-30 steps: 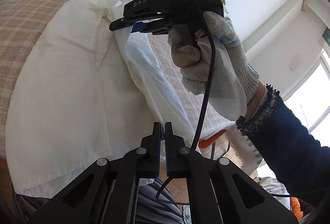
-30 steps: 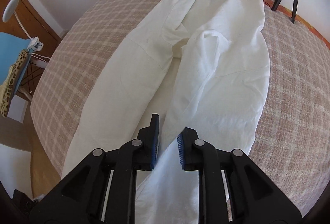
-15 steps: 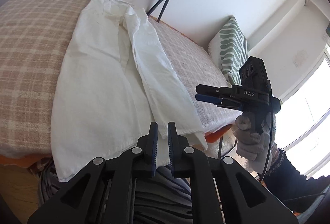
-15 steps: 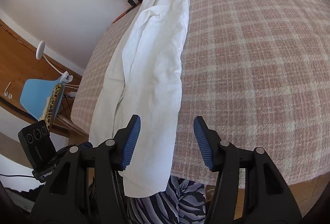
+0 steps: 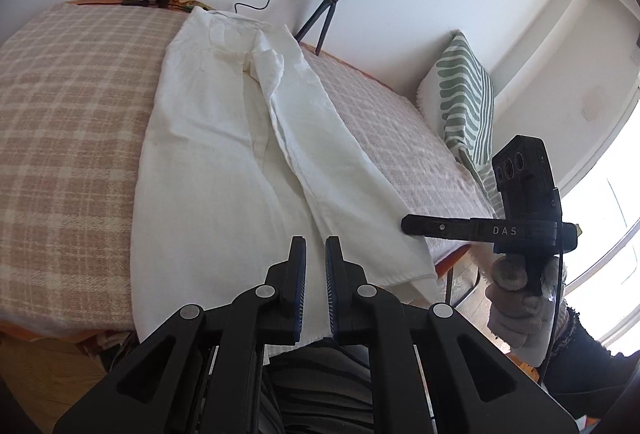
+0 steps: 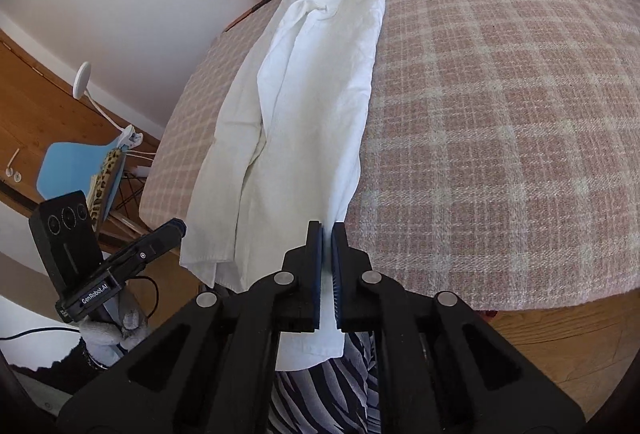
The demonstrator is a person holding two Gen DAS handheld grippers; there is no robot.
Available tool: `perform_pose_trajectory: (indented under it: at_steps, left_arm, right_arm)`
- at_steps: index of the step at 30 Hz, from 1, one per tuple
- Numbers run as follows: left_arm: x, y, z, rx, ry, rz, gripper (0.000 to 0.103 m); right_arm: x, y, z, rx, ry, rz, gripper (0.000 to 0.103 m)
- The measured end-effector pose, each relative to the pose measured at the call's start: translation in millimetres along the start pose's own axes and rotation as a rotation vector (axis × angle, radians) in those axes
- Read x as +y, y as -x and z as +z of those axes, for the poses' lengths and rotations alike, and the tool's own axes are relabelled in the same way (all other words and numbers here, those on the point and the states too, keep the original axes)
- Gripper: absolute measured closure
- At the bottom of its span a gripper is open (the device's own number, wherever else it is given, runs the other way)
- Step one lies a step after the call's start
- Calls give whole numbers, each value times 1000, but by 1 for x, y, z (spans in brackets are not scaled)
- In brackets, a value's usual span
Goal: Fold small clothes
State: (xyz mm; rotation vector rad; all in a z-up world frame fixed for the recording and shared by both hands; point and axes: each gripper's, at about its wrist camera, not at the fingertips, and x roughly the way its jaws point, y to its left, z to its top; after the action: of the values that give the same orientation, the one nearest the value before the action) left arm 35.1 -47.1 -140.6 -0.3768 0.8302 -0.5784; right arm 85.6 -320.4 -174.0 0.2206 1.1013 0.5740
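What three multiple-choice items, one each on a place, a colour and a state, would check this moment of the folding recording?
1. Where do the white trousers lie?
A. On a blue chair
B. On the plaid bed cover
C. On the floor

2. What colour are the stripes on the pillow?
A. Green on white
B. Red on white
C. Black on yellow

3. What is the state of the right gripper?
A. Wide open above the bed
B. Shut on the pillow
C. Shut on the trousers

Answers:
1 B: the trousers stretch lengthwise across the cover, leg ends at its near edge.
2 A: wavy green bands show on the white pillow by the wall.
3 C: its jaws have just been closing, and white fabric at the outer leg's edge sits pinched between the pads.
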Motion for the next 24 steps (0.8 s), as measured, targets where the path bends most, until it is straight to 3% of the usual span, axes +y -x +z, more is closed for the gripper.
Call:
perform_pose_trajectory:
  at_steps: [3, 4, 6, 7, 12, 16, 20, 24]
  left_arm:
    - [-8, -8, 8, 1, -36, -9, 95]
    - [-12, -12, 11, -1, -45, -18, 95]
    - [-20, -23, 14, 8, -69, -25, 95]
    - [-23, -30, 14, 14, -78, -35, 95]
    - [-44, -59, 10, 69, -141, -66, 95]
    - [-46, -65, 10, 82, -159, -59, 92]
    - [-26, -52, 18, 30, -127, -11, 85]
    - [5, -40, 26, -6, -107, 84, 84]
  right_arm:
    - [5, -5, -2, 42, 57, -50, 89]
    - [4, 0, 2, 31, 65, -48, 83]
    - [0, 14, 13, -28, 74, -70, 59]
    - [-4, 23, 21, -62, 75, -76, 58]
    - [-19, 46, 87, -165, 88, -81, 57]
    - [-19, 34, 146, -168, 161, -88, 57]
    - [-26, 11, 199, -156, 179, -82, 57]
    - [-35, -24, 243, -133, 178, -124, 57]
